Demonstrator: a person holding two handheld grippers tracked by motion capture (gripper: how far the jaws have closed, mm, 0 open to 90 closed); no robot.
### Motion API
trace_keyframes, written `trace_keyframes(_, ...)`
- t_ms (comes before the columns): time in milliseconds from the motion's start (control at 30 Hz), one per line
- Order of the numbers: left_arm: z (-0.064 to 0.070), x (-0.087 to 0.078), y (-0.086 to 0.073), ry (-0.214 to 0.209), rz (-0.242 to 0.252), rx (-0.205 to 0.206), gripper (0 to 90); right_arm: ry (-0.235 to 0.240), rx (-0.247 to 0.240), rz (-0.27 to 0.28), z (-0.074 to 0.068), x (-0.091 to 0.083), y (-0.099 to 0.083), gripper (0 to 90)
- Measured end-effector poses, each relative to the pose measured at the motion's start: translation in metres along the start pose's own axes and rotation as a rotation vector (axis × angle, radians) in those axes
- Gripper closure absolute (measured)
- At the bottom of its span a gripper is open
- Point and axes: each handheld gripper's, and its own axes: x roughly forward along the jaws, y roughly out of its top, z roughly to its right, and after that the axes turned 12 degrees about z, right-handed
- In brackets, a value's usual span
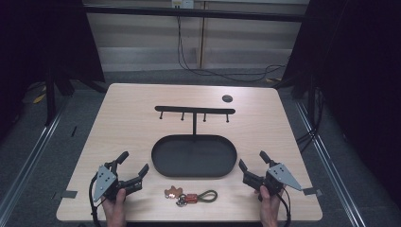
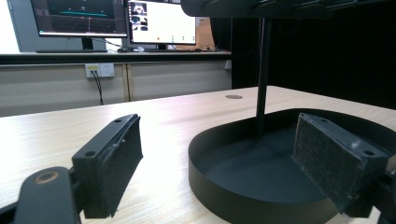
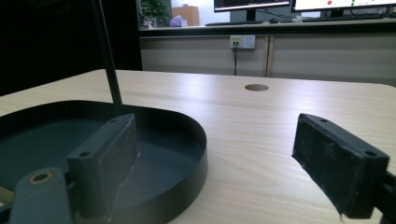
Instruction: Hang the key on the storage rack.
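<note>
Looking like pre-start: both grippers [image 1: 130,169] [image 1: 254,164] sat released, bottom corners; keychain [image 1: 190,195] at bottom centre probably needed grabbing next.

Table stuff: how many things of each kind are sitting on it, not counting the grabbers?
Black stand with oval tray and hook bar: 1
Hooks on its bar: 4, part of the stand
Keychain bundle with a dark cord loop, red piece and brown tag: 1
Tape bits at the table's near edges: 2
Total: 4 things
</note>
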Motion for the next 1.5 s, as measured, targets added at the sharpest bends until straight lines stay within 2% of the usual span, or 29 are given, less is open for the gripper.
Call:
trace_keyframes(67, 0.0, 0.0, 0.0, 0.0, -0.003, 0.003, 15.3, 0.005, -0.006, -0.006, 0.0, 0.0, 0.0, 15.1)
trace_keyframes(167, 0.0, 0.0, 0.0, 0.0, -0.002, 0.003, 15.3, 0.063, -0.006, -0.053, 0.001, 0.004, 0.001, 16.7)
trace_keyframes(200, 0.0, 0.0, 0.0, 0.0, -0.002, 0.004, 15.4, 0.059, 0.016, -0.07, 0.002, 0.006, 0.001, 16.6)
trace_keyframes(400, 0.0, 0.0, 0.0, 0.0, -0.001, 0.004, 15.4, 0.053, 0.022, -0.084, 0.003, 0.005, 0.002, 16.5)
trace_keyframes(500, 0.0, 0.0, 0.0, -0.001, -0.003, 0.005, 15.4, 0.083, 0.035, -0.079, 0.004, 0.003, 0.002, 16.6)
trace_keyframes(633, -0.001, 0.0, 0.0, -0.002, -0.007, 0.01, 15.4, 0.081, 0.047, -0.116, 0.004, 0.006, 0.003, 22.9)
trace_keyframes(667, -0.001, 0.0, 0.0, -0.002, -0.008, 0.01, 15.4, 0.094, 0.04, -0.132, 0.002, 0.005, 0.004, 32.2)
trace_keyframes(767, -0.001, 0.0, 0.0, -0.002, -0.008, 0.01, 15.4, 0.103, 0.032, -0.134, 0.0, 0.003, 0.005, 31.2)
trace_keyframes(800, 0.0, 0.0, 0.0, -0.001, -0.003, 0.004, 15.4, 0.122, 0.036, -0.15, -0.001, 0.003, 0.006, 31.8)
trace_keyframes(900, -0.001, 0.0, 0.0, -0.002, -0.008, 0.01, 15.5, 0.14, 0.057, -0.166, -0.001, 0.002, 0.008, 33.0)
trace_keyframes(933, -0.001, 0.0, 0.0, -0.002, -0.008, 0.01, 15.5, 0.136, 0.067, -0.222, -0.002, 0.002, 0.01, 34.6)
trace_keyframes(1033, -0.001, 0.0, 0.0, -0.002, -0.008, 0.01, 15.5, 0.151, 0.067, -0.246, -0.005, 0.003, 0.011, 35.6)
trace_keyframes(1067, -0.001, 0.0, 0.0, -0.002, -0.008, 0.01, 15.5, 0.175, 0.059, -0.262, -0.007, 0.004, 0.011, 37.7)
trace_keyframes(1400, -0.001, 0.0, 0.0, -0.002, -0.008, 0.01, 15.6, 0.221, 0.068, -0.312, -0.011, 0.007, 0.015, 42.2)
trace_keyframes(1433, -0.001, 0.0, 0.0, -0.002, -0.008, 0.01, 15.5, 0.233, 0.07, -0.316, -0.012, 0.007, 0.016, 43.5)
trace_keyframes(1467, -0.001, 0.0, 0.0, -0.002, -0.008, 0.01, 15.6, 0.27, 0.072, -0.341, -0.013, 0.008, 0.017, 45.3)
trace_keyframes(1500, -0.001, 0.0, 0.0, -0.002, -0.008, 0.01, 15.6, 0.27, 0.072, -0.341, -0.013, 0.008, 0.017, 45.3)
